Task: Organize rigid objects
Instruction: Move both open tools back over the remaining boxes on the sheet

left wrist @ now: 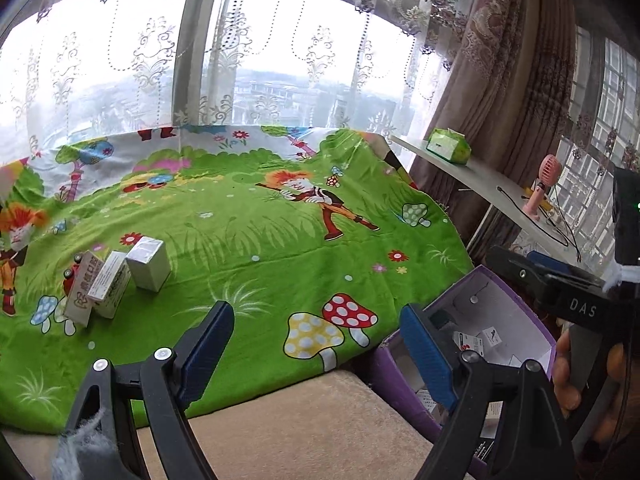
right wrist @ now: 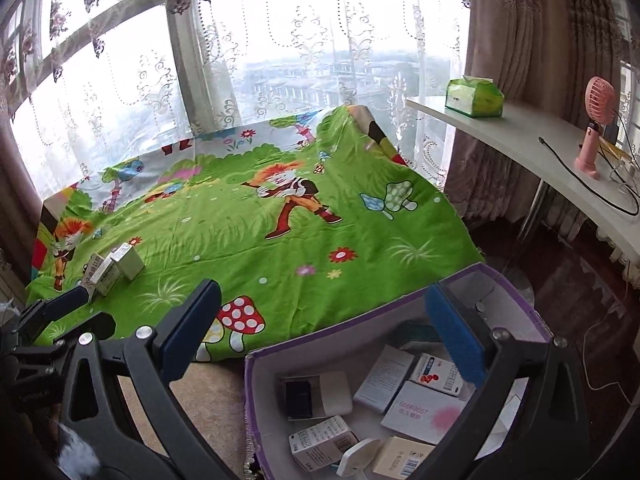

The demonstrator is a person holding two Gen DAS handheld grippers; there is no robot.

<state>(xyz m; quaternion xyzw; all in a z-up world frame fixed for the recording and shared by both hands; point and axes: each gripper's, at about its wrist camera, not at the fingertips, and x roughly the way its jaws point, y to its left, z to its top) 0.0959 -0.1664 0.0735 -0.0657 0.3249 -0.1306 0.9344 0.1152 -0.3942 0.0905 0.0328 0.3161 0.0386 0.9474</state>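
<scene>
While both sets of tongs hang wide open and empty, the sorting is between picks.
Nearest, the right tongs (right wrist: 320, 336) hover over the purple box (right wrist: 256, 364) at the cloth's near edge, jaws spread with nothing between them, likely lining up on the loose small cartons (right wrist: 320, 442) heaped inside. The left tongs (left wrist: 316, 344) gape just as empty above the green cartoon cloth (left wrist: 260, 240). Farther out on the table, three boxes (left wrist: 116, 280) stand upright, touching in a row, presumably the tidy line being built. Beyond, a shelf (right wrist: 520, 136) carries a tissue pack (right wrist: 474, 98) and a pink fan (right wrist: 596, 128).
</scene>
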